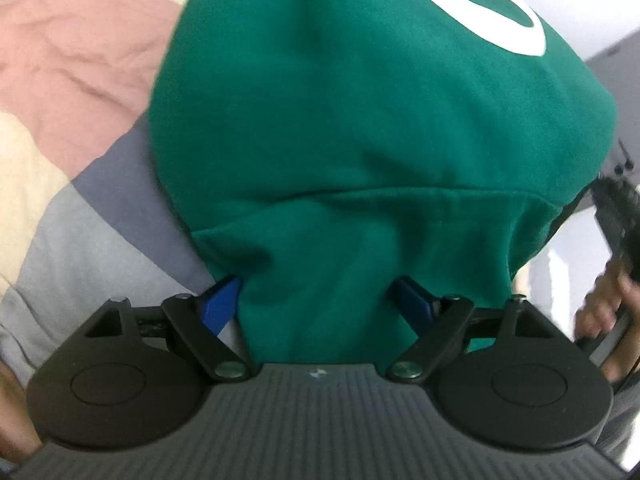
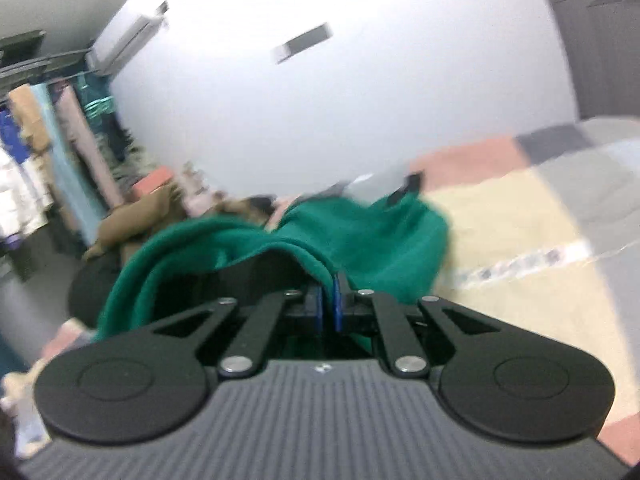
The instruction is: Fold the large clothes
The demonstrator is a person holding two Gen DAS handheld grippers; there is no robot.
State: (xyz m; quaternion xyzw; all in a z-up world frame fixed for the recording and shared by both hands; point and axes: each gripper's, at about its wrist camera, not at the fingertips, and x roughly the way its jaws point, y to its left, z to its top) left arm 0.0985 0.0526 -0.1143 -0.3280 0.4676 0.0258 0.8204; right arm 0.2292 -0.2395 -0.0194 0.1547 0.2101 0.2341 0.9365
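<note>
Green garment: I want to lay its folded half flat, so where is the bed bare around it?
Bare bedspread lies left of the green garment in the left wrist view: pink, cream and grey bands. In the right wrist view, cream and grey quilt right of it is bare. Crowded: the clothes pile and hanging clothes beyond its left edge.

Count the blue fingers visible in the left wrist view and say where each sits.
2. One blue finger sits at the left edge of the green garment; the other is on the right, against the fabric. Their tips are partly hidden by cloth.
</note>
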